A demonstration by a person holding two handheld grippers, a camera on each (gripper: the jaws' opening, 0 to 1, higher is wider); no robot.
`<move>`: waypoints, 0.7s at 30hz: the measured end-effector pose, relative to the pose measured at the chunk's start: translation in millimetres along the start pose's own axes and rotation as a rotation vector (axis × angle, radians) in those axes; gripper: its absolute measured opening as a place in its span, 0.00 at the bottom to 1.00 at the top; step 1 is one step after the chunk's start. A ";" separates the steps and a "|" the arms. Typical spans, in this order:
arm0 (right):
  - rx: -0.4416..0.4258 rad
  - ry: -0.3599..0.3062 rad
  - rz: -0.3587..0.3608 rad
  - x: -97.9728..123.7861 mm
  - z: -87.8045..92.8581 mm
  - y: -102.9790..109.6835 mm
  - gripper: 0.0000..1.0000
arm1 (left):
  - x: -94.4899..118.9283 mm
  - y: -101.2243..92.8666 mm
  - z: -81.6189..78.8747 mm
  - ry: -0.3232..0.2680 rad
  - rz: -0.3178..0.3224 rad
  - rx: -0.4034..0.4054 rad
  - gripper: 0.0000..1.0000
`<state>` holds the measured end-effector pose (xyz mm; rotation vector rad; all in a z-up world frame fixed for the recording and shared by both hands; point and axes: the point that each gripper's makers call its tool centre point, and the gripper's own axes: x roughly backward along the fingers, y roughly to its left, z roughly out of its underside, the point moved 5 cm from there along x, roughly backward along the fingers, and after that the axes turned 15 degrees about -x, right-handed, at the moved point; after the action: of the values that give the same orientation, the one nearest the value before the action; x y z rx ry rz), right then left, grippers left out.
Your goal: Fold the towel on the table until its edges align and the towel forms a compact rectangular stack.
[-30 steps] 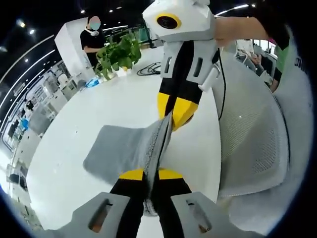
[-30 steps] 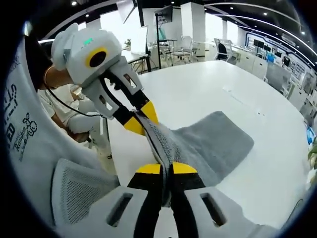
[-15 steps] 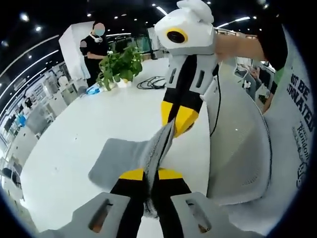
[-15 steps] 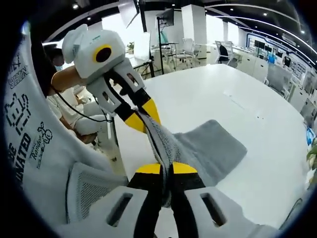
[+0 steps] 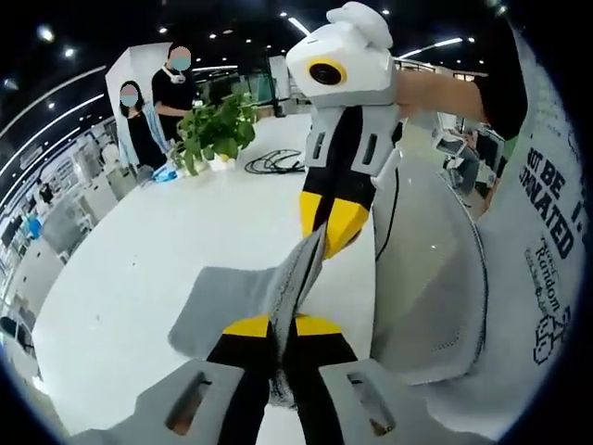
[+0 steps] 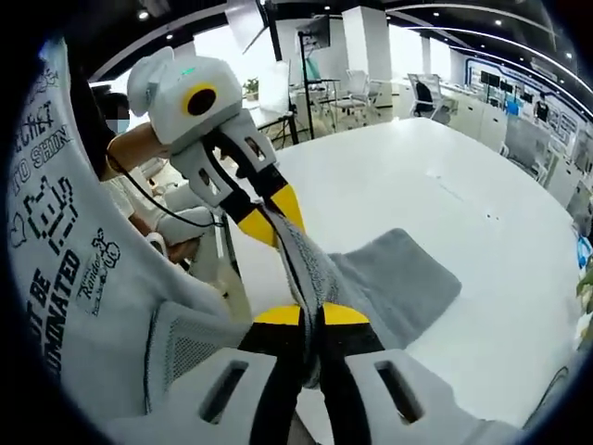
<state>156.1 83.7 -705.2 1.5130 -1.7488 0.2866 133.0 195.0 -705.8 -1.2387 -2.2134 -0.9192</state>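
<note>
A grey towel [image 5: 232,298] hangs lifted off the white table [image 5: 139,241], its near edge stretched taut between both grippers. My left gripper [image 5: 282,326] is shut on one end of that edge. The right gripper [image 5: 326,232] comes in from above in the left gripper view and pinches the other end. In the right gripper view, my right gripper [image 6: 311,315] is shut on the towel [image 6: 389,287], and the left gripper [image 6: 269,221] grips the far end of the edge. The rest of the cloth trails down onto the table [image 6: 417,185].
A potted plant [image 5: 215,130] and a black cable [image 5: 274,162] lie at the table's far end, where two people [image 5: 157,102] stand. A grey mesh chair [image 5: 426,278] stands close beside the table edge, next to the person's white printed shirt [image 6: 65,269]. Chairs [image 6: 343,88] stand beyond.
Both views have shifted back toward the person; more of the shirt and chair shows. The towel stays gripped by both grippers. A second person has come into sight by the plant.
</note>
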 end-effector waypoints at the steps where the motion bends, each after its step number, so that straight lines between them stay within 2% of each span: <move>1: 0.000 -0.002 -0.002 0.8 -0.4 0.9 0.02 | 1.1 -0.1 -0.7 -0.001 -0.001 -0.001 0.07; 8: -0.001 0.007 -0.013 3.0 -1.9 3.1 0.03 | 2.7 0.0 -3.0 -0.016 0.006 0.009 0.07; 13: -0.022 -0.006 -0.009 1.8 -4.9 -1.3 0.03 | 1.6 4.1 -1.5 -0.017 0.004 0.013 0.07; 21: -0.009 -0.010 0.001 -0.7 -12.5 -10.4 0.03 | -1.8 14.8 1.3 -0.021 0.001 0.038 0.07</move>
<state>170.6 89.4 -700.7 1.5093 -1.7565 0.2716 146.6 200.4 -702.9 -1.2373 -2.2359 -0.8634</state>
